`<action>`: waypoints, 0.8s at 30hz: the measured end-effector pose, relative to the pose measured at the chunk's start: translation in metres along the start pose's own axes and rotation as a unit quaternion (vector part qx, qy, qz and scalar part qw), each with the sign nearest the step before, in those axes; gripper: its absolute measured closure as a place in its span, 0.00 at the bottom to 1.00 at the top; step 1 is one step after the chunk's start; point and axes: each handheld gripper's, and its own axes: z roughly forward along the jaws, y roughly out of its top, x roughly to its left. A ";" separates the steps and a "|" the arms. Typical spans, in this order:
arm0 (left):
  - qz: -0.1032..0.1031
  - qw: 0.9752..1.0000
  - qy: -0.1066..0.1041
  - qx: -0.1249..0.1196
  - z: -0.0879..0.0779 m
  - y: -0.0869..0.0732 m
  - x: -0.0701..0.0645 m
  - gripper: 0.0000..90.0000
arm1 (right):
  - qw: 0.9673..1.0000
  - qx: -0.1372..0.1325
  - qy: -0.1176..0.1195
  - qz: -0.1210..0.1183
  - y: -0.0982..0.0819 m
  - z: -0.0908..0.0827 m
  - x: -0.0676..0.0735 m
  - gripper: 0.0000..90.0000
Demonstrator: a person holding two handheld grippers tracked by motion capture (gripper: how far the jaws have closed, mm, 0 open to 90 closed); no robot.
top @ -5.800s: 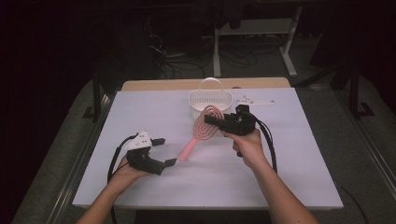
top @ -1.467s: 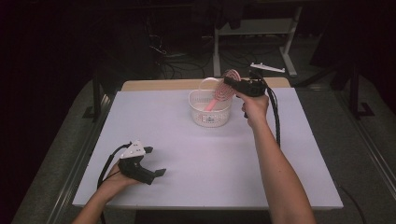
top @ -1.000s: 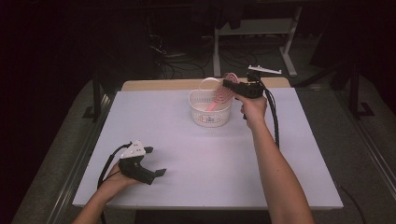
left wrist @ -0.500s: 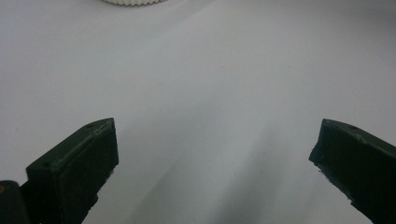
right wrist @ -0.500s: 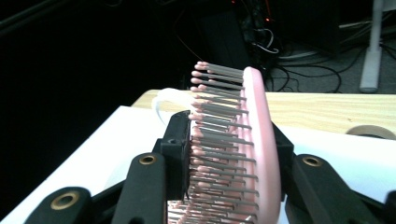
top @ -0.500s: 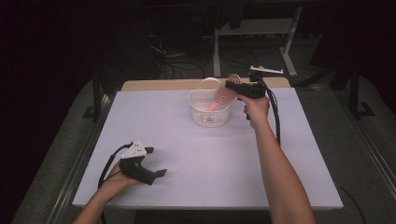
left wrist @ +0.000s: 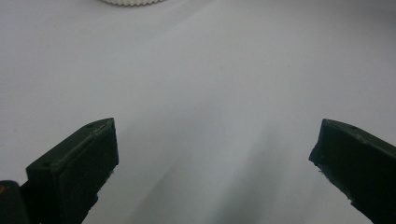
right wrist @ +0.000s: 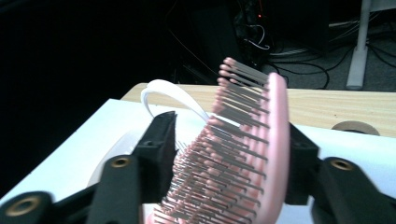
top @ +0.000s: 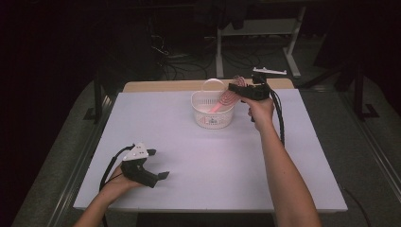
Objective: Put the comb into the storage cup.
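A pink hairbrush (top: pixel 222 100) stands slanted in the white basket (top: pixel 213 121) at the table's far middle, handle down. My right gripper (top: pixel 232 88) hovers at the basket's right rim. Its jaws have just been opening, and the brush head (right wrist: pixel 264 154) is still between them. The bristles face the left jaw and the brush's back lies close to the right jaw, with no firm pinch visible. My left gripper (top: pixel 158 163) rests near the front left of the table. In its own view the left gripper (left wrist: pixel 212 154) stands wide open over bare white surface.
The white table (top: pixel 189 156) has a wooden strip (top: pixel 165 86) along its far edge, with a round ring (right wrist: pixel 357 127) on it. The basket's white handle (right wrist: pixel 173 95) arches up beside the left jaw. The basket's base (left wrist: pixel 130 2) edges the left gripper view's top. Cables and a table frame lie on the dark floor beyond.
Earlier the right gripper carried the brush from mid-table to the basket. Over the last second both hands stay put, and the brush stays leaning in the basket.
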 end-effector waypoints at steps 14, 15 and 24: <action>-0.002 1.000 0.001 0.002 0.000 -0.001 0.001 0.00 | 0.998 0.015 -0.033 -0.044 0.000 -0.014 0.002 0.30; -0.002 1.000 0.002 0.002 -0.001 -0.001 0.001 0.00 | 0.998 0.017 -0.036 -0.048 0.000 -0.015 0.002 0.30; -0.004 1.000 0.006 0.000 0.000 0.002 0.002 0.00 | 0.997 0.030 -0.028 -0.072 -0.001 -0.034 0.003 0.28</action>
